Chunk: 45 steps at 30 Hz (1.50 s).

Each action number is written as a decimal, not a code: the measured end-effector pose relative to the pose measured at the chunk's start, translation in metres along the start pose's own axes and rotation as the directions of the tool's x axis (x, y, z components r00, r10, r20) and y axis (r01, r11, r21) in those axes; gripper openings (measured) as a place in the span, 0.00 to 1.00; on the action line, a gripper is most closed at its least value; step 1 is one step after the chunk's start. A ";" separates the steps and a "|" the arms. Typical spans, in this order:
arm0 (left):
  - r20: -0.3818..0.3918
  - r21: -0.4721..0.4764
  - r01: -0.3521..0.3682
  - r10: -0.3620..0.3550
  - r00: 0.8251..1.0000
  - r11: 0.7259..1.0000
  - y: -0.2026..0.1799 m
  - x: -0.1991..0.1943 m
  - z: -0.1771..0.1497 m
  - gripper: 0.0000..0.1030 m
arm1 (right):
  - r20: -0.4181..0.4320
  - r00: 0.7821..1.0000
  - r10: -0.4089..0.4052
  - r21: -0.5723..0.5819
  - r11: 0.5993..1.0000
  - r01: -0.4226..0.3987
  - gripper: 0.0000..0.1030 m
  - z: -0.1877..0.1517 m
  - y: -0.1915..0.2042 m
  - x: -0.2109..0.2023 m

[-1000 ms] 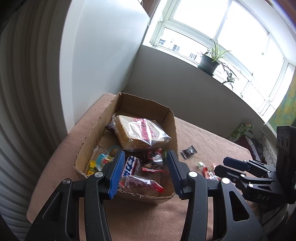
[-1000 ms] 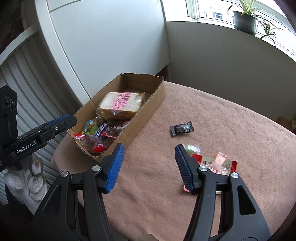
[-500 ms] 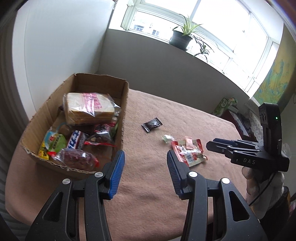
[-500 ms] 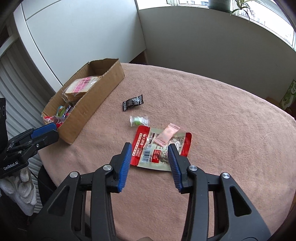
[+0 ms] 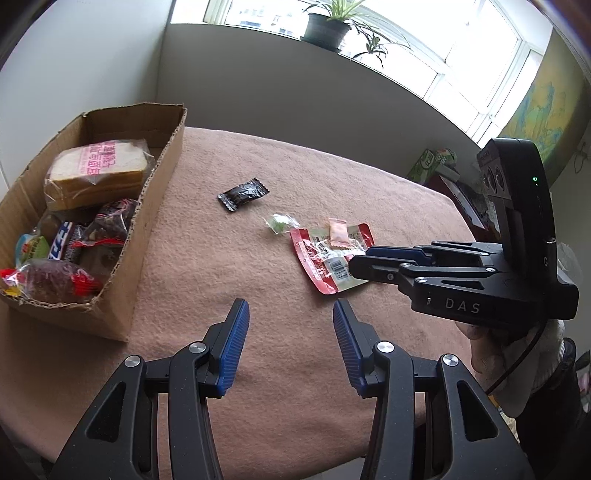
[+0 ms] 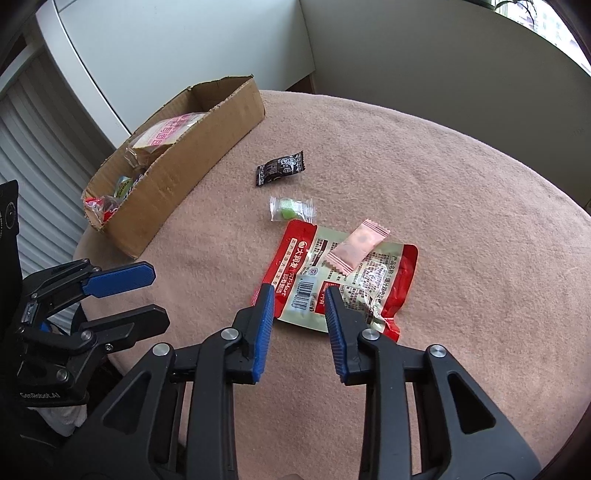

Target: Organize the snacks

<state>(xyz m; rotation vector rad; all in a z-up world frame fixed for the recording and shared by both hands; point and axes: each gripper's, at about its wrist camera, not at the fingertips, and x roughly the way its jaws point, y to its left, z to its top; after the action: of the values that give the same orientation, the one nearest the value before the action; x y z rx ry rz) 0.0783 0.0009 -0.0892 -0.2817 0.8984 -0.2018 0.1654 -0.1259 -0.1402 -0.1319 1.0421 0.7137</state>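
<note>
A cardboard box (image 5: 159, 206) (image 6: 207, 147) at the table's left holds bagged bread (image 5: 98, 170) and several wrapped snacks. Loose on the pink cloth lie a black candy (image 5: 242, 194) (image 6: 281, 168), a clear-wrapped green candy (image 5: 280, 223) (image 6: 291, 208), and a red snack packet (image 5: 325, 254) (image 6: 343, 277) with a small pink sachet (image 5: 338, 232) (image 6: 358, 245) on top. My right gripper (image 6: 300, 295) (image 5: 360, 262) is open, its tips straddling the packet's near edge. My left gripper (image 5: 290, 314) (image 6: 144, 291) is open and empty over bare cloth.
The round table (image 6: 461, 177) drops off at its near and right edges. A potted plant (image 5: 327, 22) stands on the window sill. A green carton (image 5: 430, 166) sits beyond the table's far right. A white radiator (image 6: 33, 147) is left of the box.
Both grippers swung right, away from the box. My right gripper came down to the red packet and its jaws narrowed. My left gripper now faces the loose snacks.
</note>
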 end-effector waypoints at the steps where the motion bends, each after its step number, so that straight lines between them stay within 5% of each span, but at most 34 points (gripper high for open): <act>1: -0.003 0.003 0.000 0.000 1.000 1.000 -0.001 0.001 0.000 0.45 | -0.006 1.000 0.007 0.003 1.000 -0.007 0.28 0.001 -0.002 0.003; 33: 0.004 0.051 -0.070 0.070 0.998 0.996 -0.006 0.068 0.048 0.44 | 0.007 0.996 -0.084 0.068 0.994 0.083 0.26 0.024 -0.030 0.029; 45: -0.031 0.081 -0.066 0.068 0.997 0.995 -0.005 0.087 0.054 0.34 | 0.013 0.994 -0.109 0.047 0.993 0.109 0.26 0.030 -0.040 0.036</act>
<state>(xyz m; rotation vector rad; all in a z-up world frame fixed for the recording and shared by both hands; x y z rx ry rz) 0.1735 -0.0210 -0.1202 -0.1743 0.9298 -0.1802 0.2225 -0.1264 -0.1634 -0.1416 1.0279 0.5902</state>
